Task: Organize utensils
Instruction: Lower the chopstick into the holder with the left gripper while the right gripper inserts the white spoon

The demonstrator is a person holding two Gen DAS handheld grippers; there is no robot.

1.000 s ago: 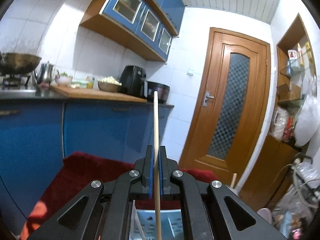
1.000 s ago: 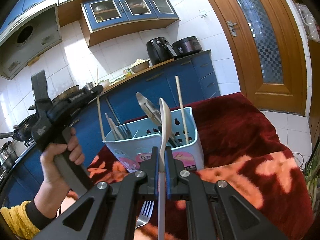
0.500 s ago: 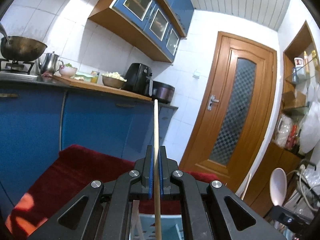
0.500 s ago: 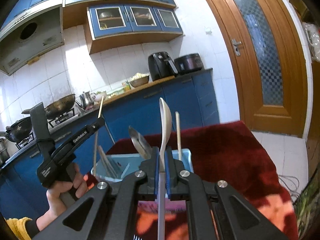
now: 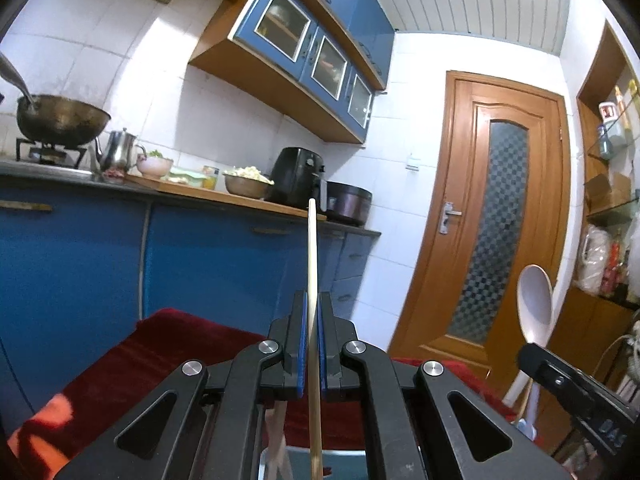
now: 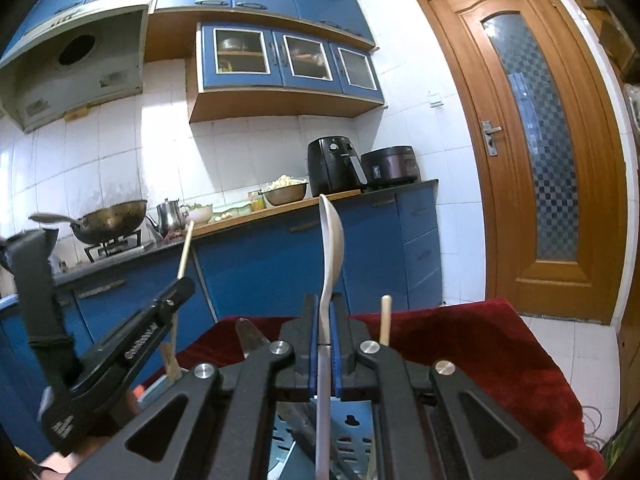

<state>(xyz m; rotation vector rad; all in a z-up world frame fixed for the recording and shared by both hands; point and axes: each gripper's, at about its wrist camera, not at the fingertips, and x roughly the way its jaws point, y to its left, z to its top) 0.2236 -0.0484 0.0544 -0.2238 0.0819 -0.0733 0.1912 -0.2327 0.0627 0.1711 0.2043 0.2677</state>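
Note:
My left gripper point(image 5: 312, 316) is shut on a wooden chopstick point(image 5: 312, 264) that stands upright between its blue pads. My right gripper point(image 6: 327, 320) is shut on a pale plastic spoon point(image 6: 331, 248), bowl up. Both hang over a light blue utensil basket point(image 6: 352, 428), whose rim shows under the right gripper and, in the left wrist view point(image 5: 340, 464), below the jaws. The spoon point(image 5: 534, 304) and right gripper point(image 5: 580, 396) show at the right of the left wrist view. The left gripper point(image 6: 120, 352) and its chopstick point(image 6: 185, 252) show at the left of the right wrist view.
The basket stands on a red patterned cloth point(image 6: 500, 356). A wooden chopstick point(image 6: 385, 320) and a metal utensil point(image 6: 250, 336) stick up from the basket. Blue kitchen cabinets point(image 5: 208, 264) stand behind, a wooden door point(image 6: 532, 160) to the right.
Both grippers have risen and tilted up with their utensils, so the basket has dropped to the bottom of both views. The right gripper and spoon have come closer to the left gripper.

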